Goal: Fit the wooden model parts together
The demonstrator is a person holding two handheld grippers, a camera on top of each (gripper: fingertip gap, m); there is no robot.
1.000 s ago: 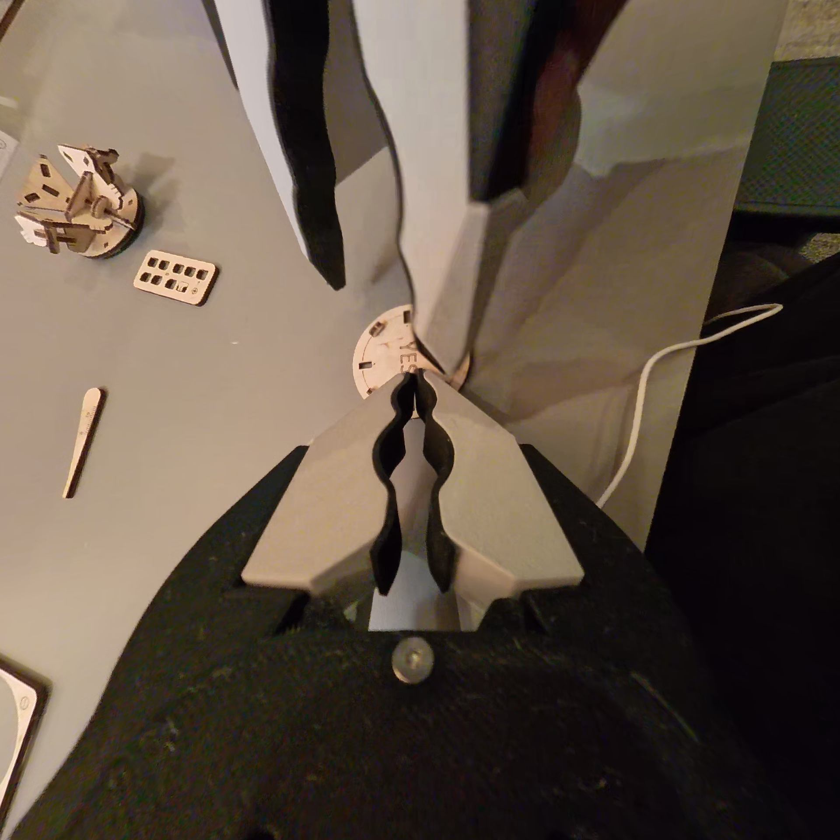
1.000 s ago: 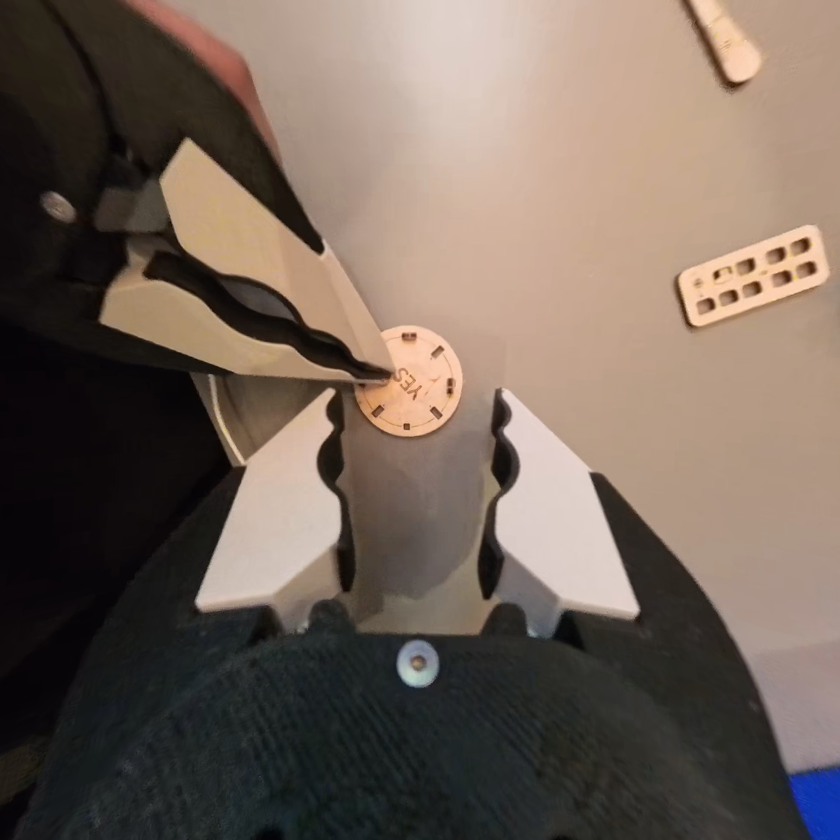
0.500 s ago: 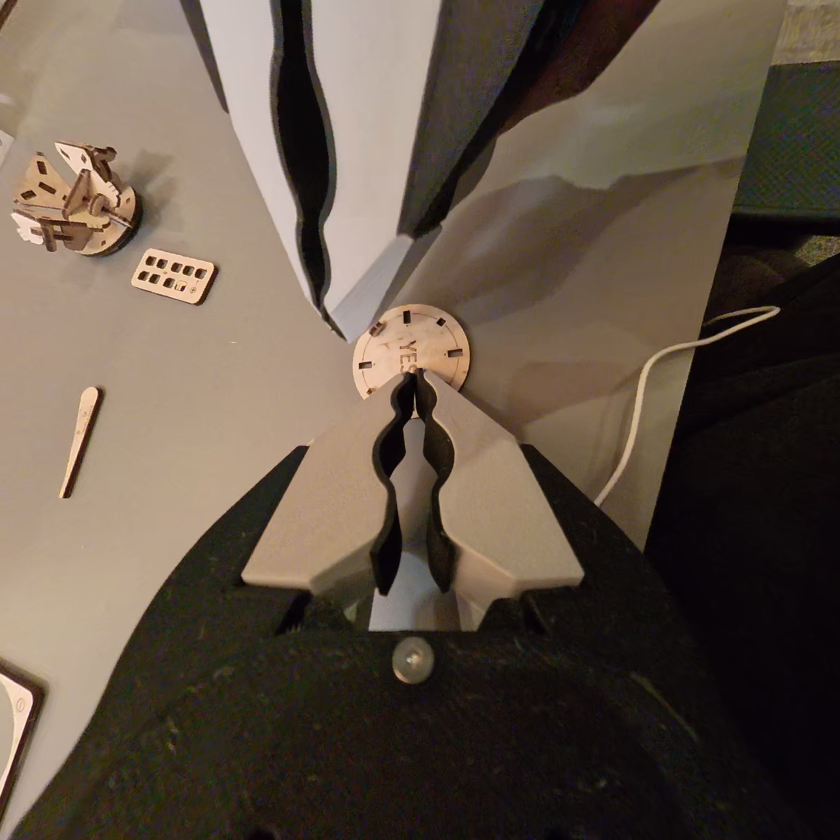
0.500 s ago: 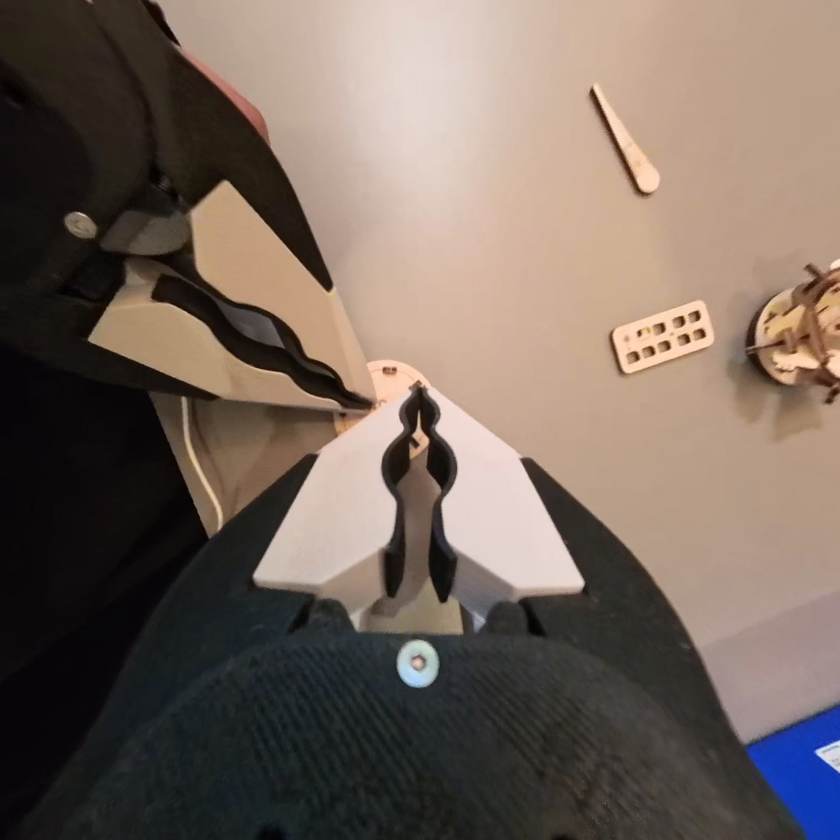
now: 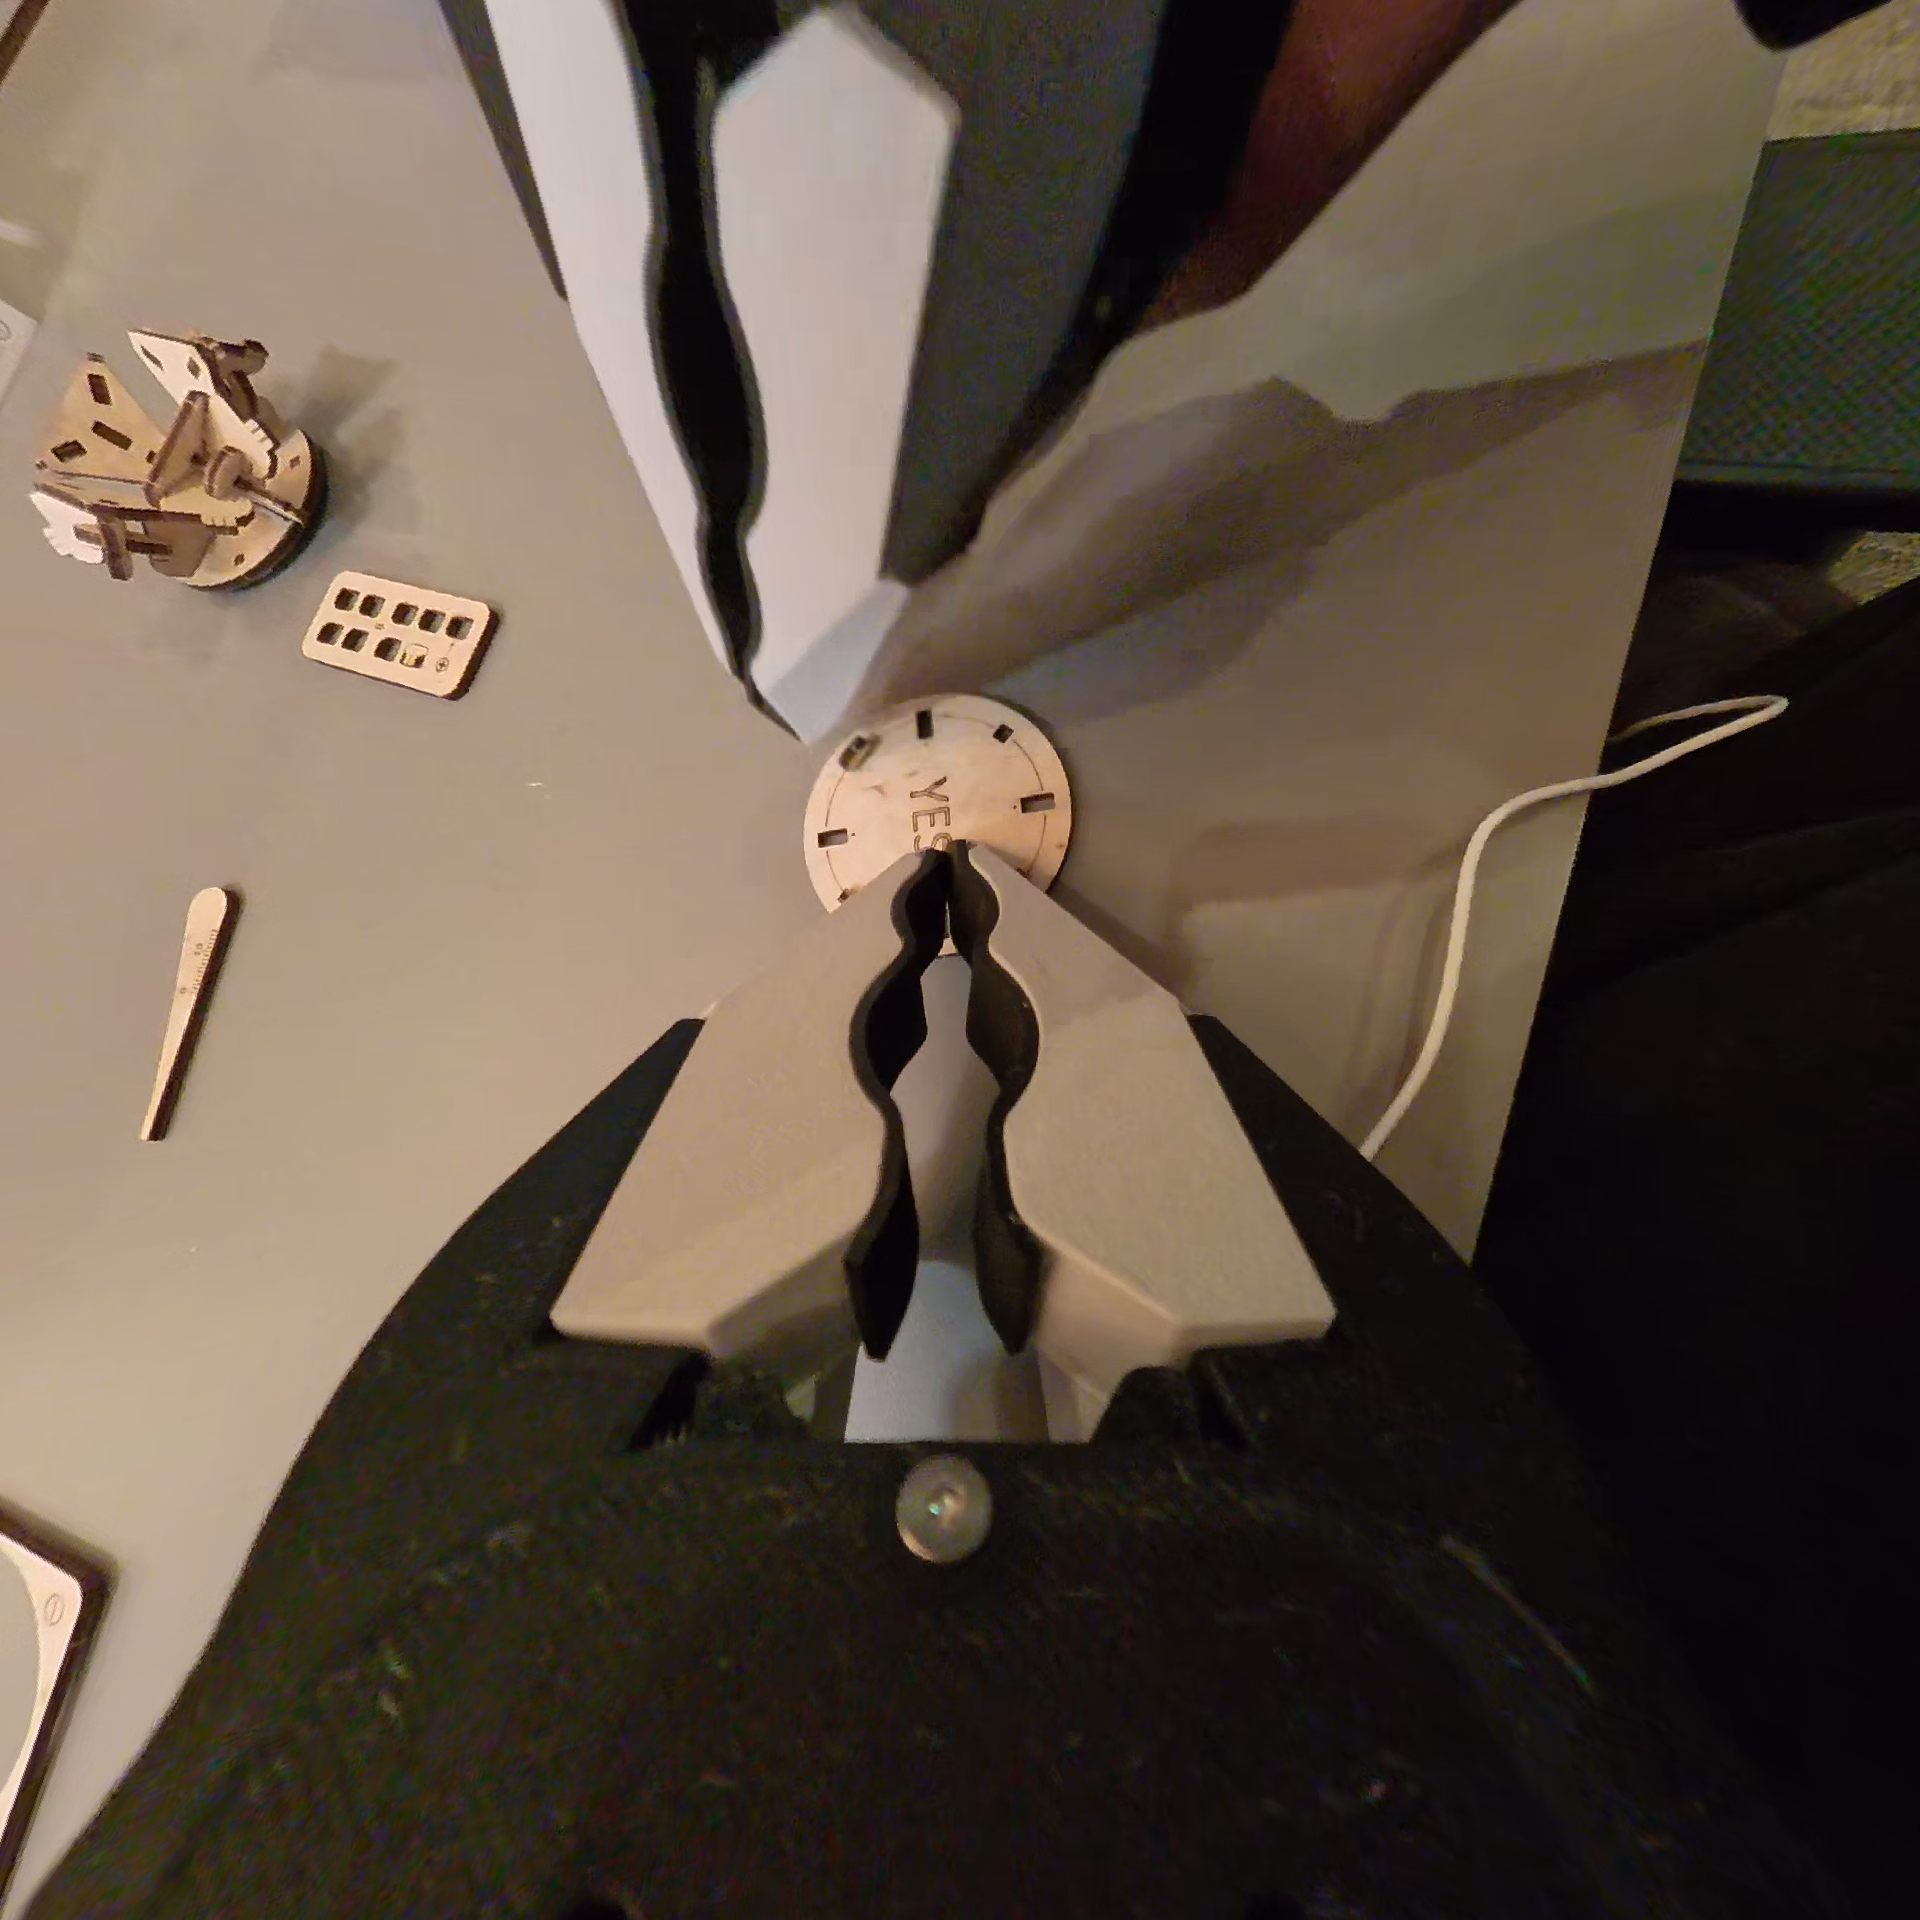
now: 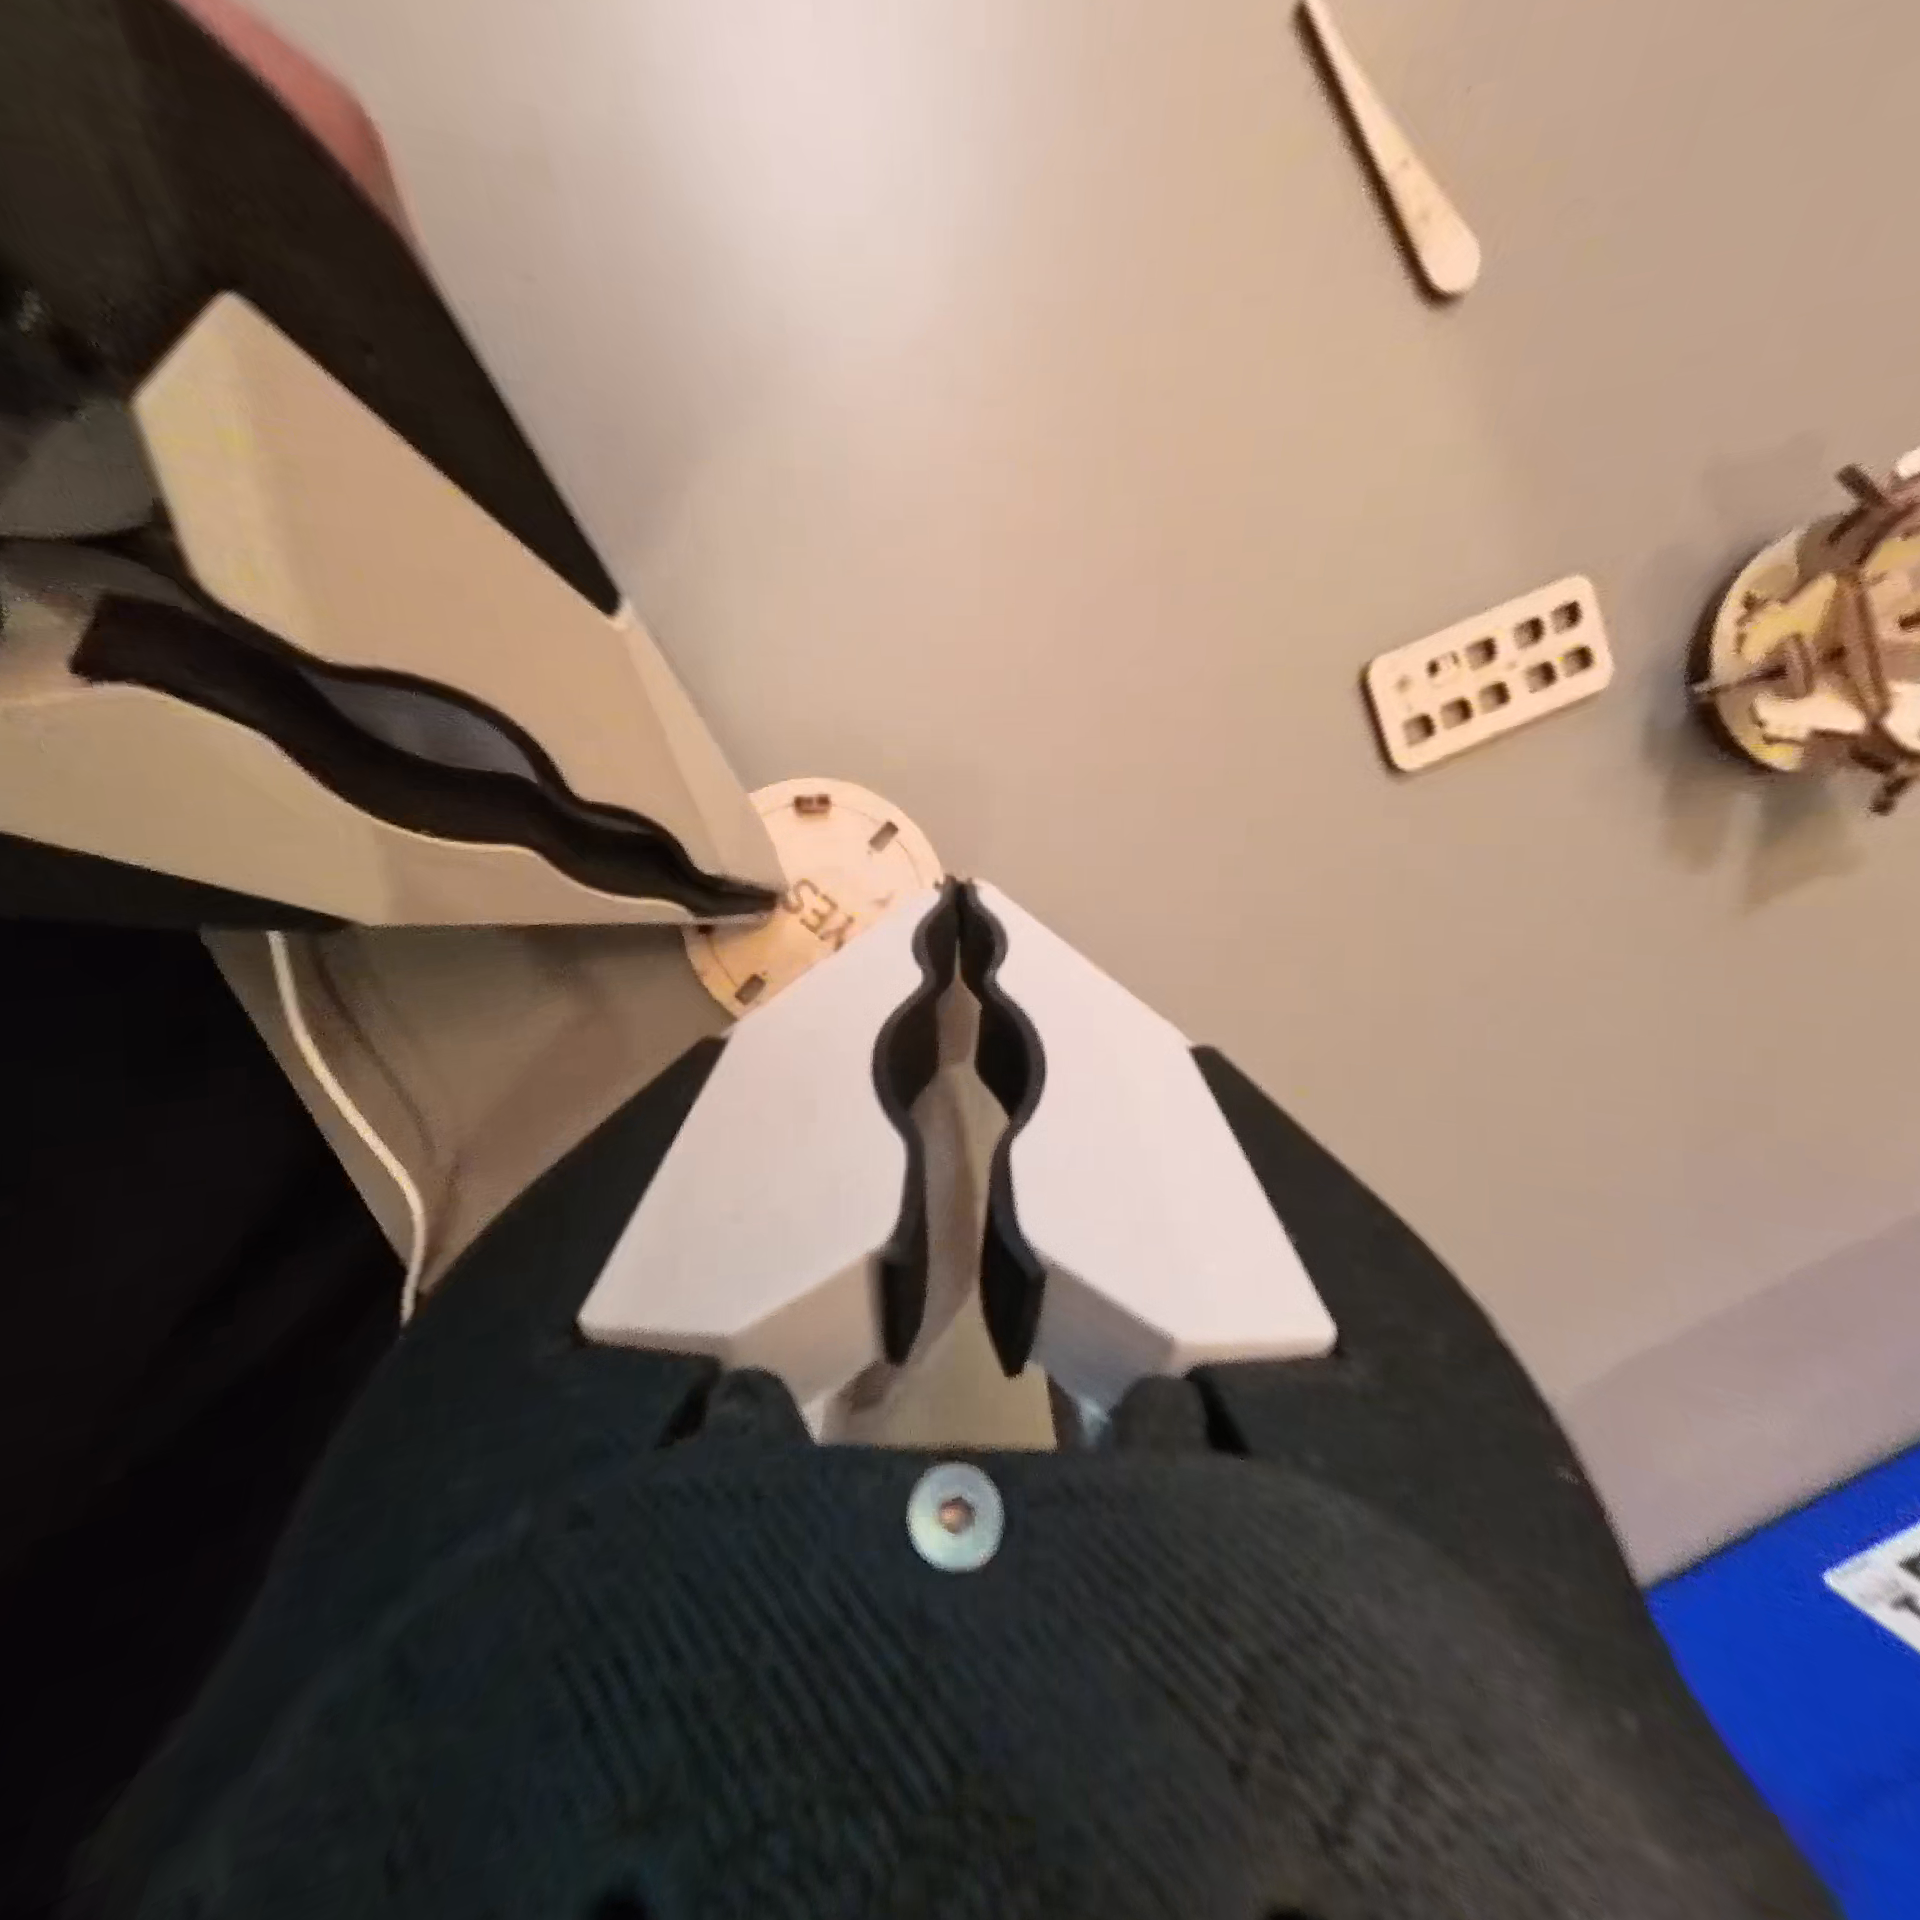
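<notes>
A round wooden disc with small slots lies flat on the grey table. My left gripper is shut, and its tips rest on top of the disc near its middle. The right wrist view shows this too: the left gripper comes in from the left onto the disc. My right gripper is shut, with its tips at the disc's edge. In the left wrist view the right gripper comes down from above, beside the disc's far left rim. I see nothing between its pads.
A small wooden model on a round base, a slotted wooden plate and a thin wooden stick lie to the left. A white cable hangs over the table's right edge. A blue surface lies beyond the table. Spacing between my two grippers at the tips: around 4 cm.
My right gripper was open around the disc a second ago, then shut and shifted to the disc's edge. My left gripper has stayed shut on top of the disc.
</notes>
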